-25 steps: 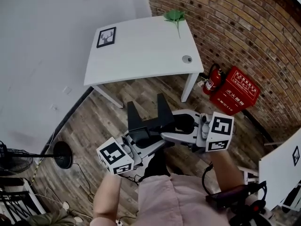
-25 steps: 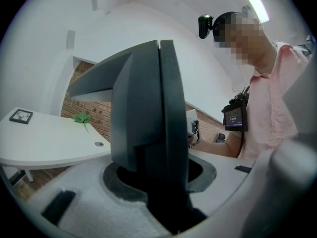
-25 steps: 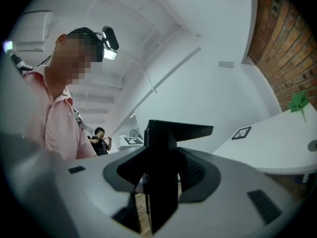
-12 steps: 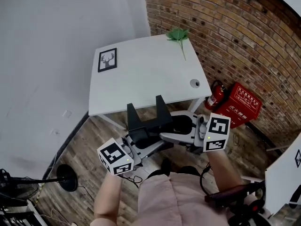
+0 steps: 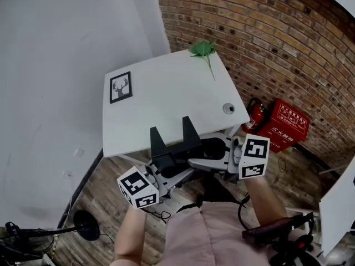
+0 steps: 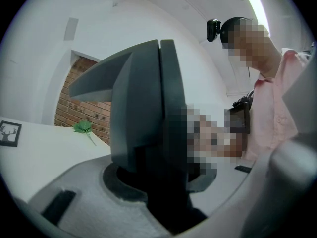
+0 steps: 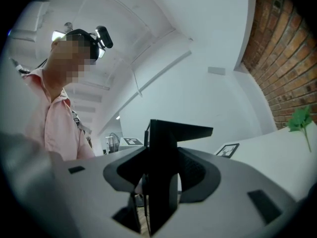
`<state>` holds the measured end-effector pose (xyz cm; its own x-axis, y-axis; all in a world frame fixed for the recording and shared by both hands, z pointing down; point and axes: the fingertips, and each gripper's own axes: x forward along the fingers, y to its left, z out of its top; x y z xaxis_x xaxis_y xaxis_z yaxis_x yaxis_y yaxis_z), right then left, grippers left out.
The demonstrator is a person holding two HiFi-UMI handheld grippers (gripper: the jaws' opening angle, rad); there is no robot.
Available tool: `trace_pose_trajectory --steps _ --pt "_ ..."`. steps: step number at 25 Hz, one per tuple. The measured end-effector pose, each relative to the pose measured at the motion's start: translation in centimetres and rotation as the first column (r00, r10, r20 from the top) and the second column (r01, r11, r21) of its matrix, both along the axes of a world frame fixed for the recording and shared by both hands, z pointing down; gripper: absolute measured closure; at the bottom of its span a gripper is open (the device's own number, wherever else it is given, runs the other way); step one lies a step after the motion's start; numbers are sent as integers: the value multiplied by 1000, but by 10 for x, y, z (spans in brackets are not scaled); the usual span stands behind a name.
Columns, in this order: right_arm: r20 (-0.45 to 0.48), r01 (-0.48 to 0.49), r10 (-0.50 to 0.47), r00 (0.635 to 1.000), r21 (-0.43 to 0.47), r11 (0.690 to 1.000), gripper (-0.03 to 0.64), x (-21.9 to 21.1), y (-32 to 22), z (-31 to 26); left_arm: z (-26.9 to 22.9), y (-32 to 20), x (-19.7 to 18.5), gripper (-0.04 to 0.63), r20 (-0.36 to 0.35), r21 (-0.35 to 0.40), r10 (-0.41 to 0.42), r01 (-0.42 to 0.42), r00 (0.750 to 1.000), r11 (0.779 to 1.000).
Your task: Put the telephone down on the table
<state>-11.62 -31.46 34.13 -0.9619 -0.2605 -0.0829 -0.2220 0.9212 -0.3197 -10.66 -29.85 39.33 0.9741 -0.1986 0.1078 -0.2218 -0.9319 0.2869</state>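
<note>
The telephone [image 5: 173,144] is not yet set down. It hangs in the air at the near edge of the white counter [image 5: 166,101], pinched from either side by the left tool [image 5: 165,170] and the right tool [image 5: 199,160]. Carrying it over the counter, lowering and letting go remain. It looks matte black and blocky, with two upright wedge-shaped prongs.

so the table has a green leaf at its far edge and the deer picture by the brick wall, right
No: the deer picture sits on the table's side by the white wall, away from the bricks, as the head view shows. The green leaf at the far edge is right.
</note>
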Motion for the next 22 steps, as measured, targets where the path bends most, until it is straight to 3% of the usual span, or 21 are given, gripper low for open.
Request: trace_pose_trajectory --steps 16,22 --pt "54 32 -29 998 -50 998 425 43 -166 11 10 -165 41 423 53 -55 -34 37 998 998" --pt "72 54 -54 996 0 999 425 52 -223 -12 -11 -224 49 423 66 2 -59 59 996 998"
